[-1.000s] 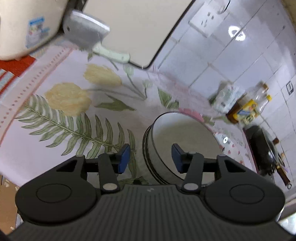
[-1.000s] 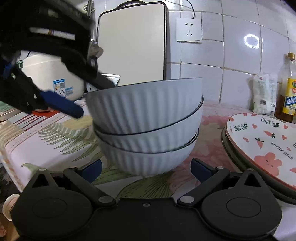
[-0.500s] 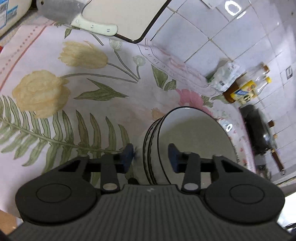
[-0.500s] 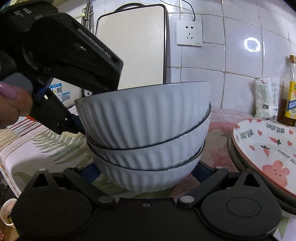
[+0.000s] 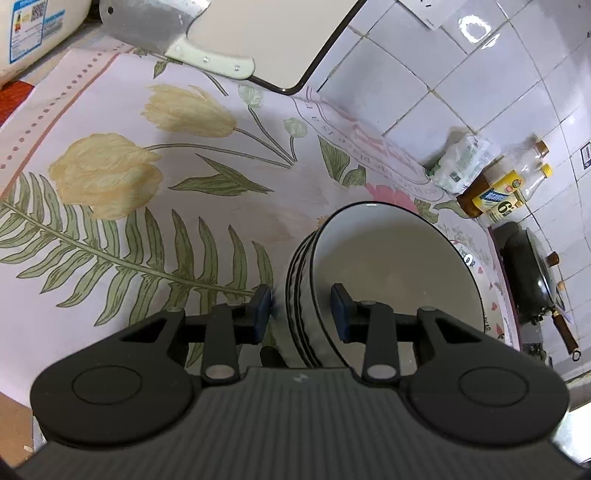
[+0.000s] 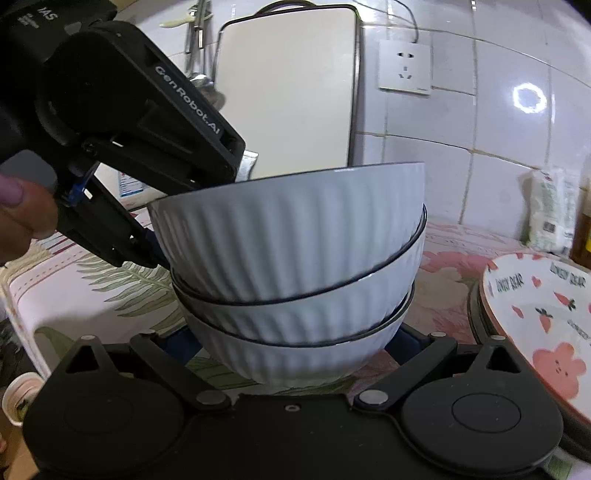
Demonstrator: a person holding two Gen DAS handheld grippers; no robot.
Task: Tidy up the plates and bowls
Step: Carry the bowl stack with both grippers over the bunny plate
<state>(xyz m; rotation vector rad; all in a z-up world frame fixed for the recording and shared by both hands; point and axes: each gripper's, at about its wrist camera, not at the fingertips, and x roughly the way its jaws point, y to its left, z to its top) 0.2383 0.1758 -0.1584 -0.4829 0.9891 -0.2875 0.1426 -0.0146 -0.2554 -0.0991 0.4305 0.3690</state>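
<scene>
Three white ribbed bowls (image 6: pixel 295 258) with dark rims stand nested on the flowered tablecloth (image 5: pixel 147 206). My left gripper (image 5: pixel 301 310) comes down over the near-left rim of the stack (image 5: pixel 399 266). One pad is inside the top bowl and the other is against its outer wall, so the jaws are shut on that wall. A hand (image 6: pixel 22 218) holds this gripper (image 6: pixel 159 254) at the left of the right wrist view. My right gripper (image 6: pixel 291 343) stands open and low, and its two fingers flank the bottom bowl, which partly hides their tips.
A heart-shaped bear plate (image 6: pixel 535 314) lies on dark plates at the right. A cutting board (image 6: pixel 288 92) leans on the tiled wall, with a cleaver (image 5: pixel 177 37) and a rice cooker (image 5: pixel 33 33) beside it. Bottles (image 5: pixel 498 195), a bag (image 5: pixel 461 162) and a wok (image 5: pixel 532 273) stand further right.
My left gripper came down over the rim of the bowls and its jaws narrowed onto the top bowl's wall. The right gripper edged closer around the bottom bowl.
</scene>
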